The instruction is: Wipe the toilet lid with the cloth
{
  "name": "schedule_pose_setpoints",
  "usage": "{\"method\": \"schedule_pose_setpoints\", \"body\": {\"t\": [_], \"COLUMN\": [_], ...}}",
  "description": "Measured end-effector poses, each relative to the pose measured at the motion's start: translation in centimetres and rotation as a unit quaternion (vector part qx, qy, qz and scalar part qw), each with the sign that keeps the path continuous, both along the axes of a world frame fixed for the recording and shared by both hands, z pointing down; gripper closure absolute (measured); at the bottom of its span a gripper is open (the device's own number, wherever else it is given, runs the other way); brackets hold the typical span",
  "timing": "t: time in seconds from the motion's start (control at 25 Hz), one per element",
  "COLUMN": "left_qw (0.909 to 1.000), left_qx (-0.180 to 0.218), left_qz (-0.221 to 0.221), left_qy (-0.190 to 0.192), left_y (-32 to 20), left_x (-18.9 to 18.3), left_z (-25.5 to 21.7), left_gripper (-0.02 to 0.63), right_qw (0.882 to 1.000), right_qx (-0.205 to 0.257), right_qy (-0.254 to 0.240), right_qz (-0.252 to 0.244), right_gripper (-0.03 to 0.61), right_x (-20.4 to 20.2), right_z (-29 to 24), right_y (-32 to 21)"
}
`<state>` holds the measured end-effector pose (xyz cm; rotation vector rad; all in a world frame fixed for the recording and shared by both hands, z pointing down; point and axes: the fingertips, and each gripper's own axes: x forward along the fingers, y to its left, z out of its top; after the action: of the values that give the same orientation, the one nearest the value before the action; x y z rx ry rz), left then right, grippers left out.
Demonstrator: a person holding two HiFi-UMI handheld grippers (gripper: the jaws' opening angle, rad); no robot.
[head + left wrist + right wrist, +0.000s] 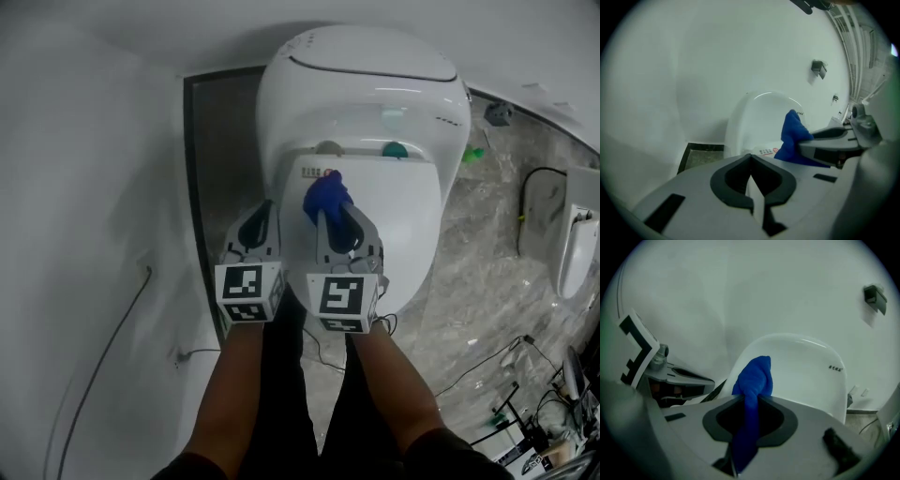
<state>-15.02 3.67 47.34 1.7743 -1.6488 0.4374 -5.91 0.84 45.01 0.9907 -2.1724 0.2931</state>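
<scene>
White-walled bathroom with a grey marbled floor; the cables are cut off at the right edge. The toilet lid is down. The right hand-held gripper pinches the blue cloth, bunched over the lid's rear; can't tell if cloth and lid touch. The left hand-held gripper is pressed together with nothing in it, at the lid's left edge. The grippers partly hide the lid's near edge.
</scene>
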Motion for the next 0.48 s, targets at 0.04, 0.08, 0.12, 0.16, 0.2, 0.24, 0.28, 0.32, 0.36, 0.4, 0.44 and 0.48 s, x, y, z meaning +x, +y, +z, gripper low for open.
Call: {"method": "schedule_pose_setpoints", "body": {"t": [0.04,0.08,0.12,0.16,0.2,0.24,0.28,0.32,0.36,0.4,0.44,0.48], "left_qw": [1.0000,0.9999,0.9998,0.9998,0.9998,0.9998,0.9997,0.9997,0.9997,0.9997,0.9996,0.9996], "left_qx": [-0.001,-0.004,-0.006,-0.009,-0.012,-0.015,-0.017,-0.018,-0.017,-0.014,-0.009,-0.005], "left_qz": [-0.009,-0.015,-0.018,-0.019,-0.018,-0.017,-0.015,-0.015,-0.018,-0.021,-0.025,-0.028], "left_qy": [0.002,0.004,0.004,0.003,0.001,-0.001,-0.002,-0.002,0.000,0.001,0.001,0.001], "left_y": [0.6,1.2,1.8,2.4,2.8,3.2,3.6,3.8,3.9,4.0,4.0,3.9], "left_x": [-0.8,-1.5,-2.1,-2.6,-3.1,-3.4,-3.7,-4.0,-4.2,-4.5,-4.7,-4.7], "left_z": [0.1,0.2,0.5,0.7,1.0,1.3,1.7,2.0,2.1,2.1,2.1,2.0], "left_gripper": [0.604,0.604,0.604,0.604,0.604,0.604,0.604,0.604,0.604,0.604,0.604,0.604], "right_qw": [1.000,1.000,1.000,0.999,0.999,0.998,0.998,0.998,0.998,0.998,0.998,0.997], "right_qx": [-0.006,-0.013,-0.018,-0.022,-0.025,-0.027,-0.029,-0.032,-0.036,-0.039,-0.040,-0.038], "right_qy": [0.001,0.004,0.010,0.018,0.028,0.039,0.046,0.047,0.043,0.039,0.039,0.045], "right_qz": [-0.006,-0.012,-0.018,-0.025,-0.032,-0.036,-0.039,-0.039,-0.038,-0.038,-0.041,-0.048], "right_gripper": [0.511,0.511,0.511,0.511,0.511,0.511,0.511,0.511,0.511,0.511,0.511,0.511], "right_x": [-1.1,-2.1,-2.9,-3.6,-4.1,-4.4,-4.5,-4.7,-4.7,-4.7,-4.7,-4.6], "right_z": [0.5,1.1,1.6,2.3,3.1,3.9,4.6,5.1,5.5,5.8,6.0,6.2], "right_y": [0.9,1.8,2.7,3.4,4.1,4.6,5.0,5.3,5.4,5.5,5.5,5.5]}}
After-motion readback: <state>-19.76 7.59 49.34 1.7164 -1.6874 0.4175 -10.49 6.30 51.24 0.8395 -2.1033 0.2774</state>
